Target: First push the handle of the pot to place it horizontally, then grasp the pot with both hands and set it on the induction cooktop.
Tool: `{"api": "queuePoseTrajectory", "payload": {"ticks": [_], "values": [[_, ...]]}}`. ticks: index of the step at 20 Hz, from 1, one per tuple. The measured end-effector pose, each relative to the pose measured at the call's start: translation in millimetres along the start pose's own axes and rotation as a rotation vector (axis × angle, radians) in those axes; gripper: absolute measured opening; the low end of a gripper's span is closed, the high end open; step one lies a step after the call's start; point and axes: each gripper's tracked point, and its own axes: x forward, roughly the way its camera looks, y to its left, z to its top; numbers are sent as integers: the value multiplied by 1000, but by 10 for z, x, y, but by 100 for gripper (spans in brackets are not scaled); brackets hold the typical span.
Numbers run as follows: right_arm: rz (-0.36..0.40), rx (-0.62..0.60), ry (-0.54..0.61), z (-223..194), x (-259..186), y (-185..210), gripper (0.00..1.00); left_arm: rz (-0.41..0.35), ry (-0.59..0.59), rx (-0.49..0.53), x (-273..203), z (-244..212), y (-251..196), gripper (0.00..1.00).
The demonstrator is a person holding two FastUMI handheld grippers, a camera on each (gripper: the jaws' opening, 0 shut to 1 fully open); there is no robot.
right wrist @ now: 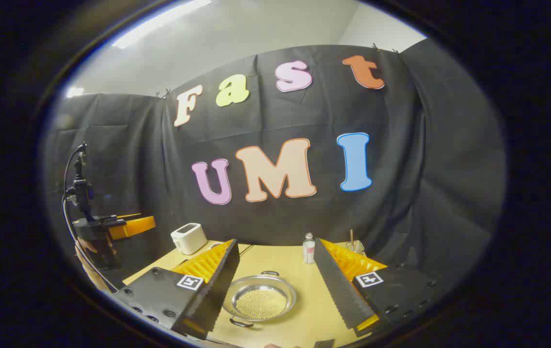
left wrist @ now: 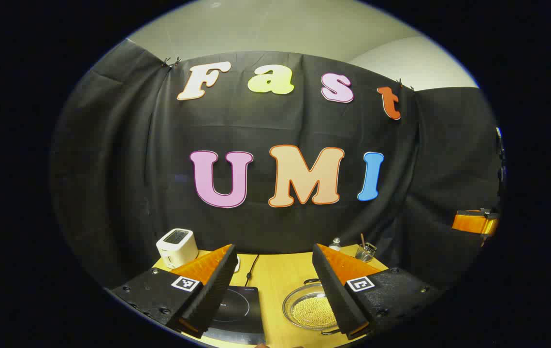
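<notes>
Wooden table (right wrist: 304, 309) carries the pot (right wrist: 259, 298) between the right gripper's (right wrist: 275, 280) spread fingers, below them; left gripper (left wrist: 273, 285) also spread, raised above the cooktop (left wrist: 239, 309) left of the pot.

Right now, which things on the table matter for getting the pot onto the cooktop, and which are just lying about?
For the job:
pot
induction cooktop
left gripper
right gripper

Lying about:
toaster
small bottle
glass with a stick

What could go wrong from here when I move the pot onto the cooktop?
1. The pot is shallow and full of small beads; tilting it in a two-gripper lift could spill them.
2. A bottle stands close behind the pot; the right gripper might knock it.
3. A cable behind the induction cooktop could snag.
</notes>
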Motion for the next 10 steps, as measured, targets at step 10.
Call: {"api": "queuePoseTrajectory", "payload": {"ticks": [10], "values": [[-11,-18,-11,35,-59,-7,92,3,-1,2,-85,-71,72,95]]}}
